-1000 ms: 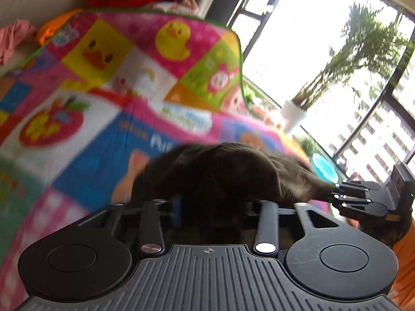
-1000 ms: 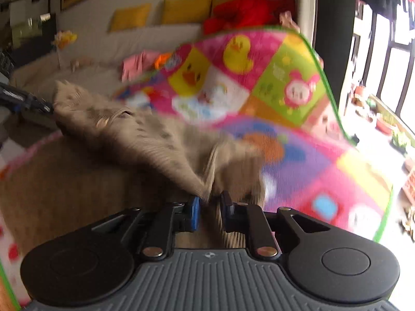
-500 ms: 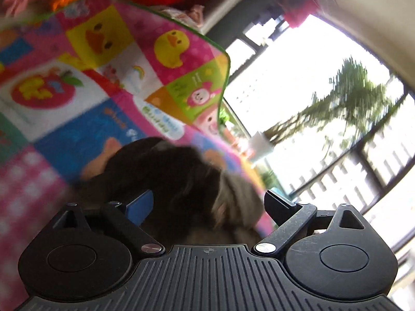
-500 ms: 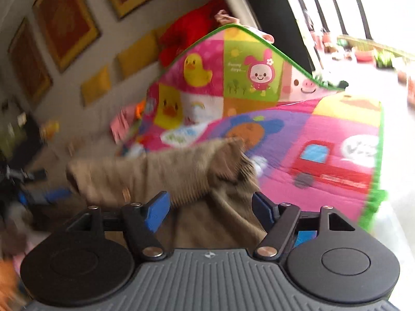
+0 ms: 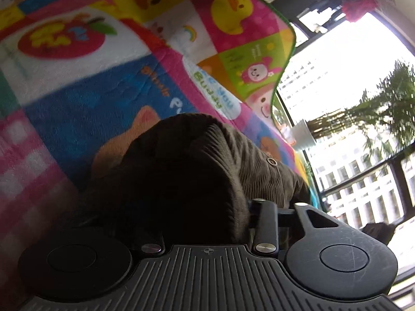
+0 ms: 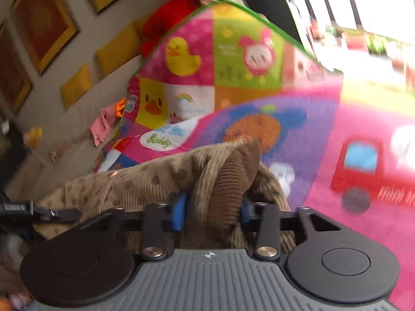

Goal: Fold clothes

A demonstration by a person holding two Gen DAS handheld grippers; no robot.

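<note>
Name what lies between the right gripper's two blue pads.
A bunched fold of the brown corduroy garment fills the gap of the right gripper as its jaws close on it. The right wrist view shows this.

My right gripper (image 6: 211, 213) points downward, jaws closing, with a bunched fold of brown corduroy garment (image 6: 225, 181) between its blue pads. My left gripper (image 5: 207, 217) also tilts down, jaws closing; the same cloth covers its fingertips.
</note>
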